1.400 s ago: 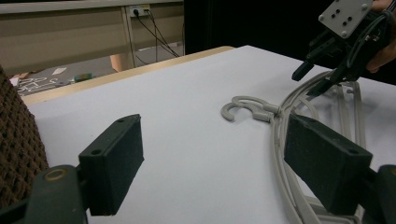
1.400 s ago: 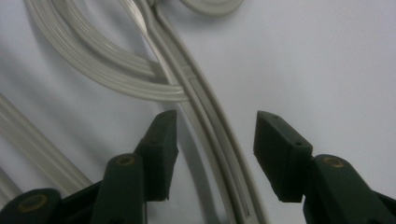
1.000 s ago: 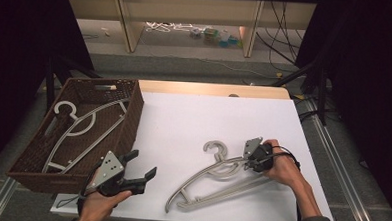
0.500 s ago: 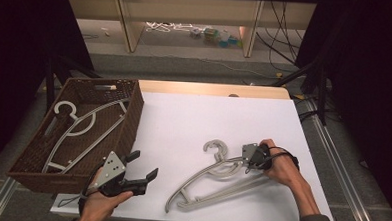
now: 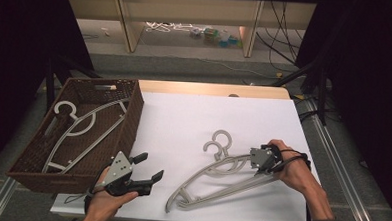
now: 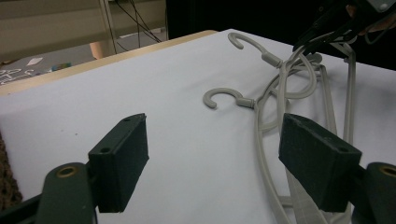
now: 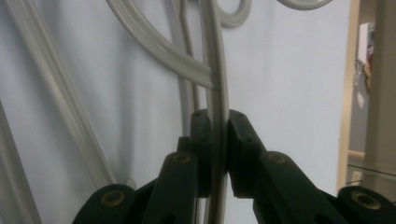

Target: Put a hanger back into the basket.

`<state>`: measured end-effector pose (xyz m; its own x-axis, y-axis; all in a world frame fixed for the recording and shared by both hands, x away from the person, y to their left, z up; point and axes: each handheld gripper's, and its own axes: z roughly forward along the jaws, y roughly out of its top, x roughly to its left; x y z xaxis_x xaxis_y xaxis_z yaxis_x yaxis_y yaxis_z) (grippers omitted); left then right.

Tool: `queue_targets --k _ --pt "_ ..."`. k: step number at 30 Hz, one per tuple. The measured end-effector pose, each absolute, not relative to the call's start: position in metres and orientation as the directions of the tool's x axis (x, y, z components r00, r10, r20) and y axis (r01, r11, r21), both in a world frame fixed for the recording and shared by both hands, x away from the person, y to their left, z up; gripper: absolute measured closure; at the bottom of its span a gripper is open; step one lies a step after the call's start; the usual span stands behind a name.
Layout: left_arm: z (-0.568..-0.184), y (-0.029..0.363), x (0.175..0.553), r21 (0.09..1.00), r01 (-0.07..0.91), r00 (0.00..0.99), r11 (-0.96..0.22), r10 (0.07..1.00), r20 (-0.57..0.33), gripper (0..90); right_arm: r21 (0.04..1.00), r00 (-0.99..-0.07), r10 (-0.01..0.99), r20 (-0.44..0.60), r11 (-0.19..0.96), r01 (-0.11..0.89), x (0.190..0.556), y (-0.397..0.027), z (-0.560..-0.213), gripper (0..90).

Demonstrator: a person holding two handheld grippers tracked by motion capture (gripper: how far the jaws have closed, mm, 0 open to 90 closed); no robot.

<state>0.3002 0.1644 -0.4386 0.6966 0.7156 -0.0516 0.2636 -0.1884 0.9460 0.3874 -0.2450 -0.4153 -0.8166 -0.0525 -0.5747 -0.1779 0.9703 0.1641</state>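
**Hangers on white table, one pinched at right**

Surface: white table top [image 5: 193, 120] with a pale wooden strip along its far edge, metal rails down both sides. Beyond it – grey floor, a low open shelf unit [image 5: 188, 20] with a white tangle of cord and small coloured items underneath, black cables trailing at far right, dark curtains on both sides.

Item 1 – grey hangers [image 5: 216, 179], two stacked, lying right of centre near the front edge, hooks pointing far. In the left gripper view both hooks [image 6: 224, 97] curl over the white top.

Item 2: right gripper [image 5: 256, 159], jaws pressed together on a thin rail of the upper hanger [image 7: 215, 70], having just finished closing; pads flat against either side of the rail.

Item 3: left gripper [image 5: 149, 168], near-left front corner, jaws spread with only bare table between them, having eased inward slightly.

Item 4: brown wicker basket [image 5: 133, 108], far left, half off the white top, holding one more grey hanger [image 5: 80, 128].
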Motion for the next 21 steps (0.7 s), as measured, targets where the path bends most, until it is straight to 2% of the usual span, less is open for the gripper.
queue_targets --k 4,13,18,21 --pt "-0.434 0.147 0.313 0.936 0.281 0.713 -0.213 0.699 -0.055 23.1 0.168 -0.802 -0.078 -0.592 0.961 -0.217 0.386 -0.246 -0.411 82.6" --pt "-0.428 0.082 0.341 0.884 0.305 0.807 -0.356 0.589 -0.041 25.4 0.185 -0.776 -0.092 -0.624 0.947 -0.261 0.380 -0.250 -0.399 82.5" --pt "-0.422 0.053 0.357 0.869 0.358 0.816 -0.340 0.566 -0.115 28.2 0.203 -0.770 -0.094 -0.631 0.938 -0.281 0.378 -0.252 -0.394 82.6" --pt "-0.422 0.039 0.363 0.854 0.369 0.823 -0.367 0.555 -0.118 30.3 0.211 -0.762 -0.104 -0.640 0.929 -0.304 0.378 -0.252 -0.392 82.5"
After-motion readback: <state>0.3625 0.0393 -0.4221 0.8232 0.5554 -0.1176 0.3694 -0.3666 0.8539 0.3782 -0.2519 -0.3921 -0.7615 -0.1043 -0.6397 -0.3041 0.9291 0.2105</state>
